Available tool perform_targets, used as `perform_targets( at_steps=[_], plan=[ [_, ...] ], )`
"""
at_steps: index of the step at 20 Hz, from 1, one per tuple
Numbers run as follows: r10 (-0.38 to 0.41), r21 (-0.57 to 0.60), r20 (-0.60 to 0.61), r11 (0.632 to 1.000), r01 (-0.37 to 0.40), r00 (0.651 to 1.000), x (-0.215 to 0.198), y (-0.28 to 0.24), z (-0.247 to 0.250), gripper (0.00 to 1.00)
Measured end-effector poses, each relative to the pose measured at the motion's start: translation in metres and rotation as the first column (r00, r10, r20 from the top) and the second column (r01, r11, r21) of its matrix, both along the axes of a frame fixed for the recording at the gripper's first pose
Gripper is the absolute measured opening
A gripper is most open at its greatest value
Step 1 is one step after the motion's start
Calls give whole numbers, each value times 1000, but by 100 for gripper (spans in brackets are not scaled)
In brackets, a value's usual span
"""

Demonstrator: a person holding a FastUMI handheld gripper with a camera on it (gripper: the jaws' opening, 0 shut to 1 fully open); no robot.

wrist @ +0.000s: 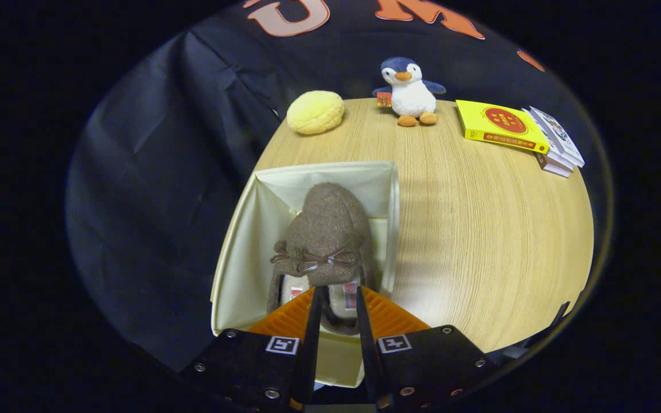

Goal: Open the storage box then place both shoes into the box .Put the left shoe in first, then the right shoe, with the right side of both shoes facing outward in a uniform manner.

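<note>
My fingers sit nearest me, drawn in close together and clamped on the heel end of the shoe, one on each side of its opening. From there I go by size.

The bench is a light wood-grain top.

The storage box stands open at the bench's near left corner, a cream fabric bin with soft walls, its left wall flush with the bench's left edge. Its lid or flap I cannot make out.

The shoe is held inside the box, toe pointing away from me toward the box's far wall. It is a grey-brown felt slipper with a rounded toe, a thin brown ribbon bow across the top, and a pale lining at the opening with small red-and-white tags. Whether it touches the box floor I cannot tell.

At the far right corner lies a yellow book beside a small stack of books. A plush penguin stands at the far edge, and a yellow bun-shaped cushion rests at the far left corner.
</note>
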State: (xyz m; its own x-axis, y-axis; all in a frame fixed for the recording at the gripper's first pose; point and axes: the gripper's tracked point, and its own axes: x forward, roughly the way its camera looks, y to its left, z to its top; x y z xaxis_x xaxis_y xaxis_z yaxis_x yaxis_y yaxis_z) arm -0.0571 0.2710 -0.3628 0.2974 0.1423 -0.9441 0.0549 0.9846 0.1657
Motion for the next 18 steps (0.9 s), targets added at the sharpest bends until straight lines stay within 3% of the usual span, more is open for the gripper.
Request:
perform_targets(
  at_steps=[5,10,13,18],
  plan=[
    [26,19,221,999,-32,975,30,-51,67,58],
    [26,-19,439,1000,-20,898,46,-124,137,74],
    [26,-62,560,998,11,828,51,-166,185,86],
    [31,-126,742,988,95,669,54,-235,249,94]
  ],
)
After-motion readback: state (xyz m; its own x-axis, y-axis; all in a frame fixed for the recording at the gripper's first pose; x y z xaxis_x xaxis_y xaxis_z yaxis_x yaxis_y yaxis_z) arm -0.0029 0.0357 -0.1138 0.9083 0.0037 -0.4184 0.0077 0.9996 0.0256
